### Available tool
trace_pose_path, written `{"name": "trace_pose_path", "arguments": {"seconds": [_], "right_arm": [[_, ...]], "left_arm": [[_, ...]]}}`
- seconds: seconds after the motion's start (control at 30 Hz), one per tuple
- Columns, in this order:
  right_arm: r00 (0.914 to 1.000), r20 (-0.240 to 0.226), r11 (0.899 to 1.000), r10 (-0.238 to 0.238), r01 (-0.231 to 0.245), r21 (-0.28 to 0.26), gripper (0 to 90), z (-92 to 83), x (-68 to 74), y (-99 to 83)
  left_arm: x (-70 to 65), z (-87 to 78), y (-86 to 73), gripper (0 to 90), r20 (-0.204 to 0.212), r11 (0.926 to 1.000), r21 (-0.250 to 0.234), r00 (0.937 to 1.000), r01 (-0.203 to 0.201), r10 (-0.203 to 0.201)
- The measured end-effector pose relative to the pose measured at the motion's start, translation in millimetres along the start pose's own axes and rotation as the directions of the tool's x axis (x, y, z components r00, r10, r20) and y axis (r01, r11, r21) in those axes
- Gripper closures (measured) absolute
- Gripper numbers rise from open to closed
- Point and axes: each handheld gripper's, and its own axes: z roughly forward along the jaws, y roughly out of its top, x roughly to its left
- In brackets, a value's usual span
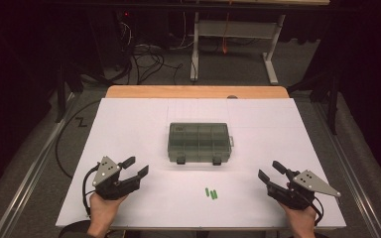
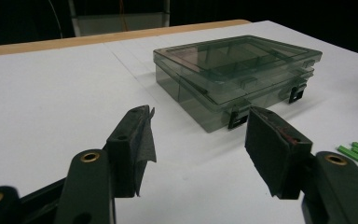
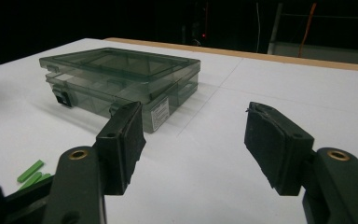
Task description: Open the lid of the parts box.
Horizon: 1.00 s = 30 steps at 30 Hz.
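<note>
box (image 1: 199, 142): smoky clear, compartmented, lid shut, flat, table centre | green sticks (image 1: 211, 193): small cluster, near front edge

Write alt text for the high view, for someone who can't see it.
A closed smoky-green compartment box sits mid-table on a white sheet, with small green sticks lying nearer the person. The left gripper and right gripper rest at either side, jaws open and empty.

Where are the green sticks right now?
In the high view the green sticks lie on the white table, nearer the person than the closed compartment box, between both grippers.
</note>
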Motion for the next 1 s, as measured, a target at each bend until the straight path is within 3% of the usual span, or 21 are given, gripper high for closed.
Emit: {"name": "trace_pose_path", "arguments": {"seconds": [0.23,0.5,1.0], "right_arm": [[0.9994,-0.004,0.999,0.035,-0.035,0.008,41.7,1.9,-1.3,1.9],[1.0,-0.006,1.0,0.002,-0.002,0.013,42.7,5.9,0.3,3.9],[0.9998,-0.02,1.0,0.001,0.0,0.023,47.3,20.3,1.0,12.6]], "left_arm": [[-0.1,4.9,-0.3,42.6,0.001,0.9999,0.008,1.0,-0.008,0.008],[-0.1,8.0,0.5,43.4,0.003,0.9999,0.009,1.0,-0.008,0.008],[-1.1,14.0,0.2,44.8,0.01,0.9998,0.01,0.9998,-0.02,0.02]]}}
